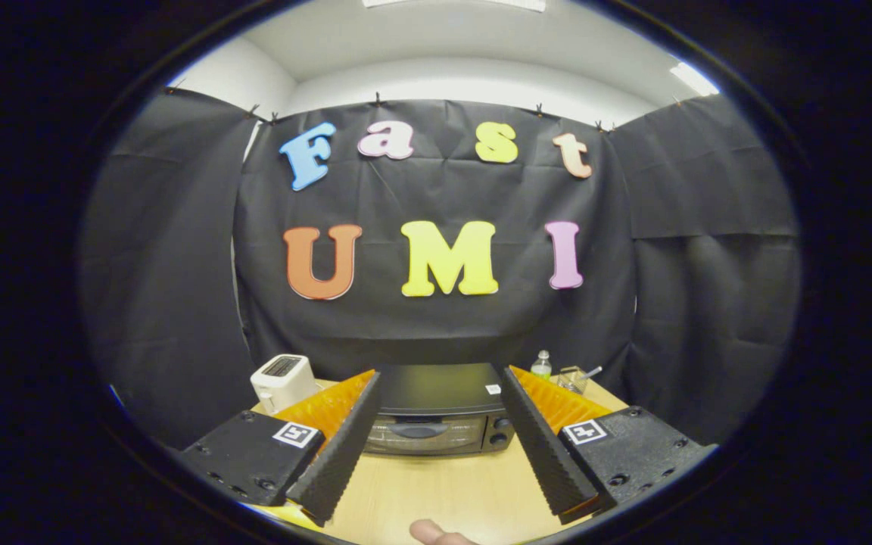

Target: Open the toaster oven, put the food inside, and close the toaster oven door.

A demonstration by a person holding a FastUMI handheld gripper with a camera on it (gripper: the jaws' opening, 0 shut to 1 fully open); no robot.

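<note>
Two fingers of the gripper [436, 446] rise from the lower part of the frame, spread wide apart and grasping nothing; the tool is released. Between the fingers, at lower centre, stands the toaster oven [436, 409] on the wooden table [451, 492]. Its door [421, 433] is closed, with the handle across the top of the glass and two knobs [498, 430] stacked at its right end. The oven sits beyond the fingertips, apart from them, with bare tabletop between.

Surroundings: a white pop-up toaster [282, 381] stands at lower left, just beside the oven's left side and behind the left finger. At lower right, behind the right finger, are a small clear bottle with a green cap [541, 365] and a clear container [572, 377] with a utensil handle sticking out of it. Black cloth [436, 318] hangs as the wall behind the table. Nothing lies on the table between the fingers and the oven door.

Limits of observation: the fingers cover both lower corners of the oven. The contents behind the glass cannot be made out. The container and its contents are too small to identify. A fingertip [432, 532] of a person shows at the bottom centre, cut off by the edge. No item identifiable as the food could be confirmed.
</note>
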